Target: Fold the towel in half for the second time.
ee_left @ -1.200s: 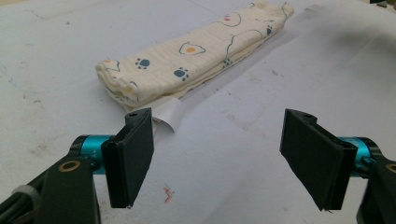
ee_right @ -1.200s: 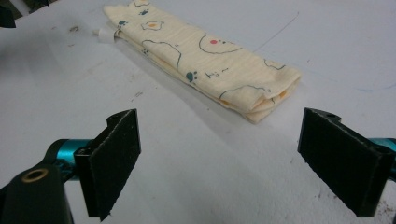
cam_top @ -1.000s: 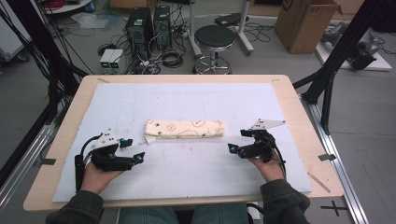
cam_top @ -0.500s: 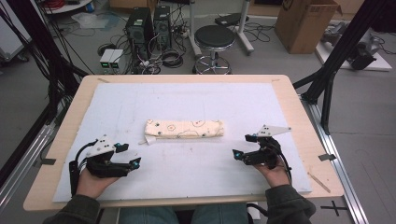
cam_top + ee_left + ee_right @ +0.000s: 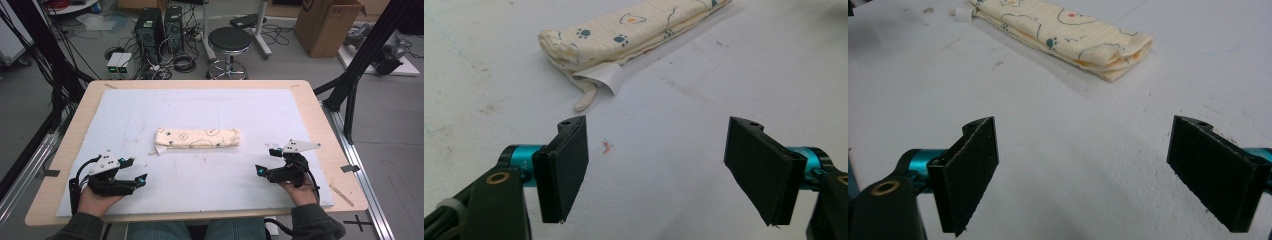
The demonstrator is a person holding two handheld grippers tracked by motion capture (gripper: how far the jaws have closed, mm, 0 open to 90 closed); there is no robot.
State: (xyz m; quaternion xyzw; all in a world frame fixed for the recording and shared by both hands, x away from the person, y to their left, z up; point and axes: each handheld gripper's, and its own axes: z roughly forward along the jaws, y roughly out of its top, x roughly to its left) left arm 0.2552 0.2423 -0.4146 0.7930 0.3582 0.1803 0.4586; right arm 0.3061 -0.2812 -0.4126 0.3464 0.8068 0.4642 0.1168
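A folded cream cloth [image 5: 196,138] printed with paw marks lies as a long narrow strip in the middle of the white mat [image 5: 200,105]. A white label [image 5: 605,78] hangs from its left end. My left gripper [image 5: 139,180] rests low on the mat at the front left, open, nothing between its jaws, well short of the cloth [image 5: 624,35]. At the front right my right gripper [image 5: 260,171] is open too, jaws wide apart over bare mat, with the cloth's right end [image 5: 1068,37] ahead of it.
The mat covers a wooden table [image 5: 320,120] with a bare rim all round. Black frame posts [image 5: 350,95] stand at both sides. Beyond the far edge are a stool [image 5: 229,42], computer cases [image 5: 160,25], cables and a cardboard box [image 5: 327,25].
Both hands have drawn their grippers back toward the table's front edge and a little outward, away from the cloth. The cloth has not moved.
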